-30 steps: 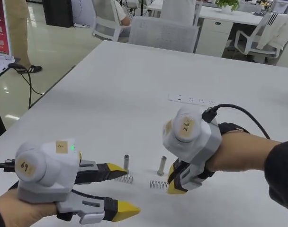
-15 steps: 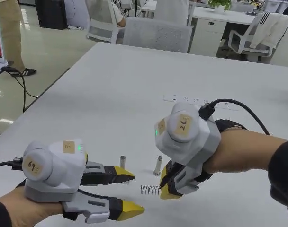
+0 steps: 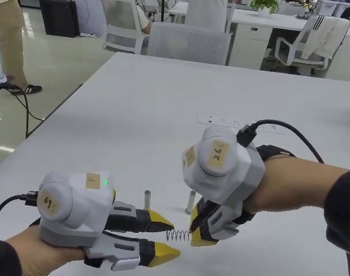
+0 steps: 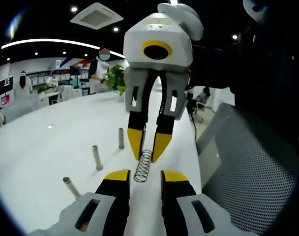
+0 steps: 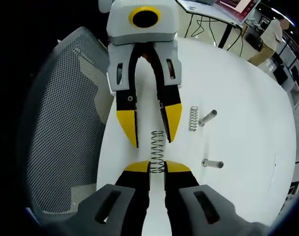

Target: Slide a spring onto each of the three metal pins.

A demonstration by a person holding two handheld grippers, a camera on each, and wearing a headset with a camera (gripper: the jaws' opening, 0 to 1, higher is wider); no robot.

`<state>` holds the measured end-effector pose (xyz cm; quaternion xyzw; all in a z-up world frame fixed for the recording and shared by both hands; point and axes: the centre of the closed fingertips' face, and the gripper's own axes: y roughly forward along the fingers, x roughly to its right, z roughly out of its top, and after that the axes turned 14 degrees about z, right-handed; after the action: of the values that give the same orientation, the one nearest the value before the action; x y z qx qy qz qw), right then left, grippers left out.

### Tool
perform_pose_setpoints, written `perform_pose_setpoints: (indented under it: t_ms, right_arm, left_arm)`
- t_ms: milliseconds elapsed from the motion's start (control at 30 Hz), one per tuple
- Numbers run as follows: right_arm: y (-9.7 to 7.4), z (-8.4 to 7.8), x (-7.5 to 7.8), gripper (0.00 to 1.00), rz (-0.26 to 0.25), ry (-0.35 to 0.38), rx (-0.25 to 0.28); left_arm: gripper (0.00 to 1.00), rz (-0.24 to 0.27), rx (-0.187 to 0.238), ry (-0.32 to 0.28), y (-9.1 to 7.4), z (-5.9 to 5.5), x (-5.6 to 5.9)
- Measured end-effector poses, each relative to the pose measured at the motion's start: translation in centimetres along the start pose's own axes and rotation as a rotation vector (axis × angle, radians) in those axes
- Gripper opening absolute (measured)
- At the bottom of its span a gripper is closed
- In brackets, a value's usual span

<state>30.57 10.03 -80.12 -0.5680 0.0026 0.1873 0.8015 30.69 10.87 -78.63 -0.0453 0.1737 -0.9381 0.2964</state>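
Right gripper (image 5: 157,168): clamped on one end of a spring (image 5: 158,145). Left gripper (image 4: 146,175): jaws apart, facing the right gripper tip to tip, with the free end of the spring between its open tips. Three pins (image 4: 97,157): upright in a row on the white table (image 3: 134,115), just beyond the grippers. Second spring (image 5: 193,118): flat on the table, just beside one pin.
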Motion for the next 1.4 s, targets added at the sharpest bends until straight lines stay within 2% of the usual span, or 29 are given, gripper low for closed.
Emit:
perform_pose_setpoints:
  t_ms: [467,900,1133,1400]
  right_arm:
    - [-0.15,0.69,-0.29,0.07,-0.002,-0.031,0.001]
    - [-0.15,0.65,-0.47,0.08,0.0,-0.04,0.0]
    - [-0.07,0.73,-0.38,0.08,-0.001,-0.032,0.017]
    - [0.28,0.29,-0.25,0.1,0.007,-0.015,0.024]
  left_arm:
    - [0.04,0.004,0.006,0.004,0.04,0.04,-0.1]
    - [0.03,-0.013,0.008,-0.006,-0.03,0.06,0.17]
    - [0.03,-0.015,0.012,-0.013,-0.17,0.13,0.21]
    - [0.03,-0.021,0.039,-0.023,-0.39,0.91,0.26]
